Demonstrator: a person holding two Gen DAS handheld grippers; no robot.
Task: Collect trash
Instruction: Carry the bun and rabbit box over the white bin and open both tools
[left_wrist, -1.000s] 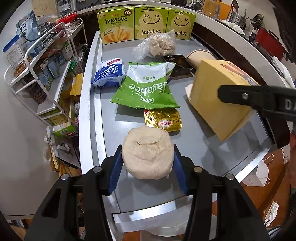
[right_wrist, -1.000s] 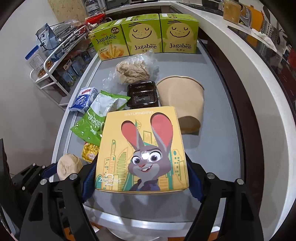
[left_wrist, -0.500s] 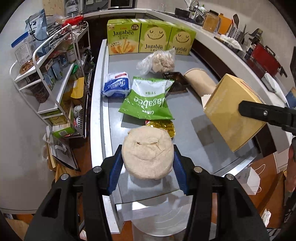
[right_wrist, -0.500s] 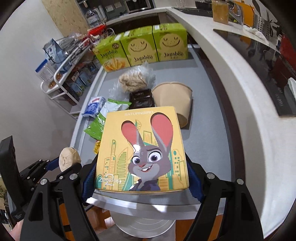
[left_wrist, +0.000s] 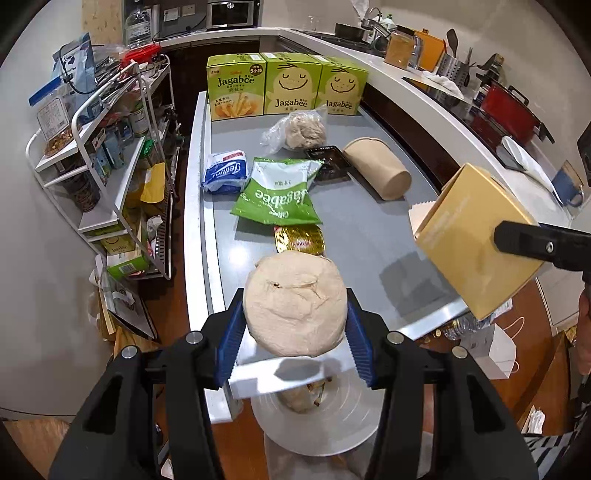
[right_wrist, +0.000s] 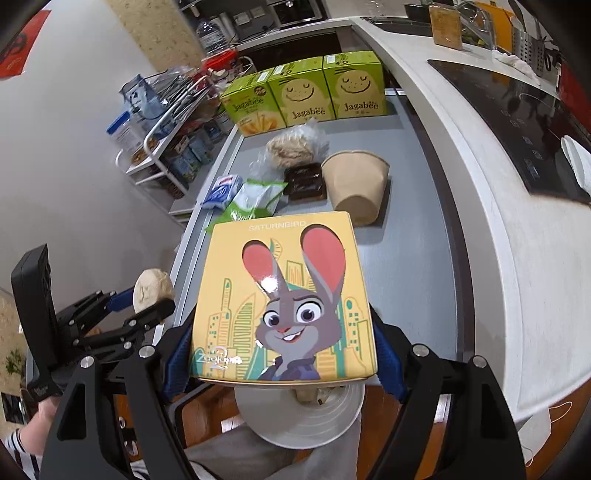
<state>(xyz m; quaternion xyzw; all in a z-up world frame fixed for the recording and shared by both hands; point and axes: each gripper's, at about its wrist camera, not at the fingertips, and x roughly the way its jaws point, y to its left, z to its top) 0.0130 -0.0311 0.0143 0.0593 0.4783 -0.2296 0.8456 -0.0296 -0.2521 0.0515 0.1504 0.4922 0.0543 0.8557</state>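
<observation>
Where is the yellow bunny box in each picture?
Left wrist view: the yellow box is at the right edge, seen from its plain side, pinched by the right gripper.
Right wrist view: the box fills the lower middle, bunny face up, between the gripper's blue pads.
Shared landmark: the three green Jagabee boxes stand at the far end of the grey counter in both.

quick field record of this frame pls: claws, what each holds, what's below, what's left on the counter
left claw: shut on beige paper wad
right claw: shut on yellow rabbit box
below: white bin, some trash inside
left on counter: green chip bag, gold wrapper, tissue pack, paper cup on its side, black tray, plastic bag, three green snack boxes
</observation>
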